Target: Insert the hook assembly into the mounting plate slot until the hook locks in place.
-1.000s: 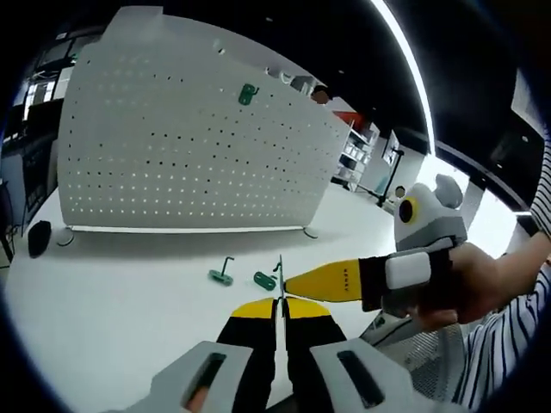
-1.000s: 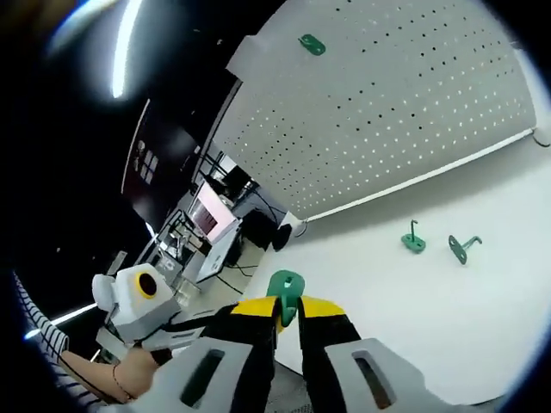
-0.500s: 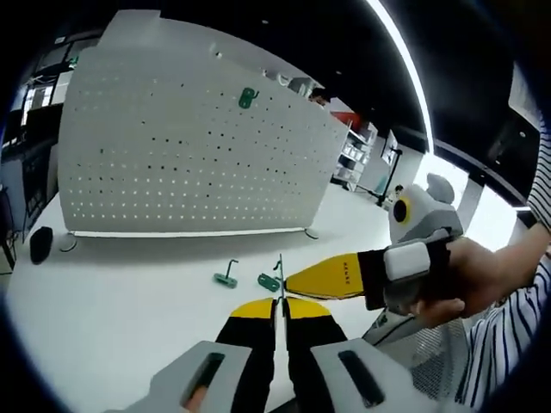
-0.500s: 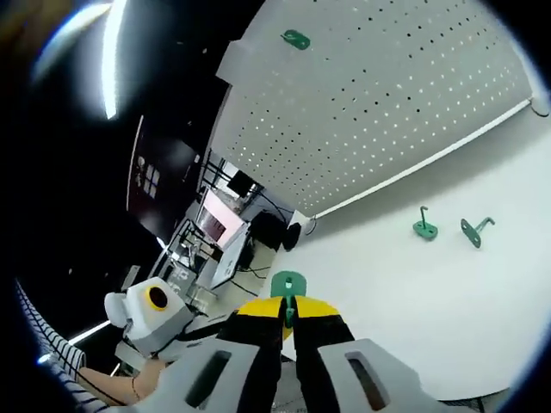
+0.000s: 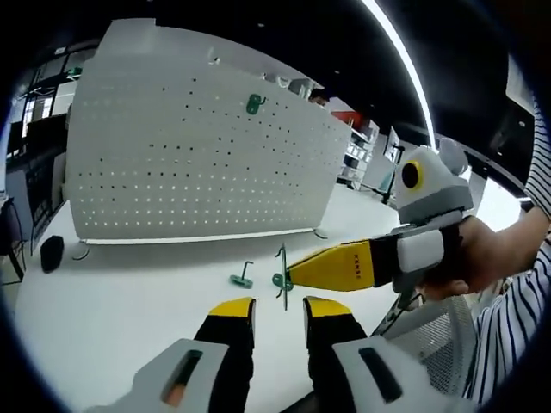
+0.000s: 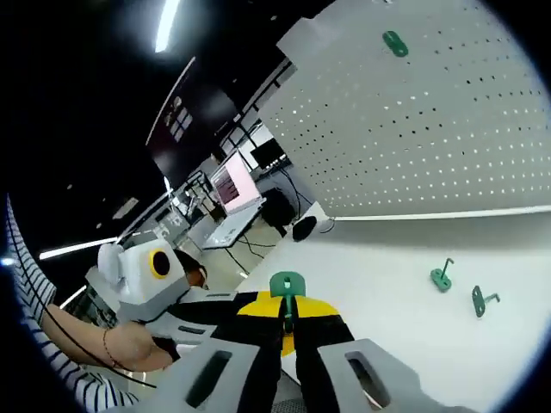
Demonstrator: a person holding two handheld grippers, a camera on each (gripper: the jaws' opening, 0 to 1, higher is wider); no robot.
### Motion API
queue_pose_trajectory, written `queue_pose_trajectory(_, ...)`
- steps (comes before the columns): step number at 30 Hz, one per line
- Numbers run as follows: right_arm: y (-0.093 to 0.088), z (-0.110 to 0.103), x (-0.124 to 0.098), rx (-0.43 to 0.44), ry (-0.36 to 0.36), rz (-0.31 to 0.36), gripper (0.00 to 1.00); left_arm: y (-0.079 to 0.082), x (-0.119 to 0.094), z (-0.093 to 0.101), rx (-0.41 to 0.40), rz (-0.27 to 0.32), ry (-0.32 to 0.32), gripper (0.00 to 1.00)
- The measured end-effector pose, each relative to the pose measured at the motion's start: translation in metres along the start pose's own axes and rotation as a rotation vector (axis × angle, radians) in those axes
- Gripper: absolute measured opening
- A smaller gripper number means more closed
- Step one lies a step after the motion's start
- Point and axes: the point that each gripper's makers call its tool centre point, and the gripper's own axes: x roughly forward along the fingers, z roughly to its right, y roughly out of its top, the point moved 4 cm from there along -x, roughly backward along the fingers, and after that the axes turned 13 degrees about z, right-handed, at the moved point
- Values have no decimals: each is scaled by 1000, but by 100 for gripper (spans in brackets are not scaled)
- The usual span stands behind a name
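A green hook (image 6: 287,284) sits clamped between the shut jaws of my right gripper (image 6: 287,303), plate upward. In the left gripper view that hook (image 5: 283,292) shows edge-on as a thin rod, held by the right gripper (image 5: 291,275), which comes in from the right. My left gripper (image 5: 280,310) stands open just below it, one jaw on either side and not touching. The white pegboard (image 5: 198,155) (image 6: 448,129) stands upright behind, with one green hook (image 5: 253,104) (image 6: 395,43) mounted high on it.
Two loose green hooks (image 6: 442,275) (image 6: 480,299) lie on the white table (image 5: 112,301) in front of the pegboard. A black object (image 5: 52,252) rests near the board's left foot. A person's hand (image 5: 482,258) and striped sleeve (image 5: 516,335) are at the right.
My left gripper has opened and let go of the hook, which now stays in the right gripper alone. Both cameras have shifted a little.
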Motion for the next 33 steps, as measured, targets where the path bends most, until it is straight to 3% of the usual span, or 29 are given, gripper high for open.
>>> queue_pose_trajectory(3,0,-4,3,-47,4,-2,0,-1,-3,-3,0,-4,7,41)
queue_pose_trajectory(10,-2,-8,8,-161,15,-15,0,-5,-11,-3,-46,6,-5,56)
queue_pose_trajectory(13,-1,-8,9,-328,7,-33,0,-9,-17,-3,-64,11,-5,65)
queue_pose_trajectory(16,-2,-14,11,-405,23,-35,0,-9,-20,-4,-67,3,-2,68)
queue_pose_trajectory(18,-1,-17,12,-405,28,-21,0,-2,-17,-2,-69,35,-12,74)
queue_pose_trajectory(22,4,-15,16,-412,19,2,0,-2,-17,1,-24,15,-25,77)
queue_pose_trajectory(27,10,-11,20,-422,-3,33,0,-2,-22,-1,-28,23,7,90)
queue_pose_trajectory(33,24,-5,23,-442,-65,96,0,2,-24,-4,-40,49,22,96)
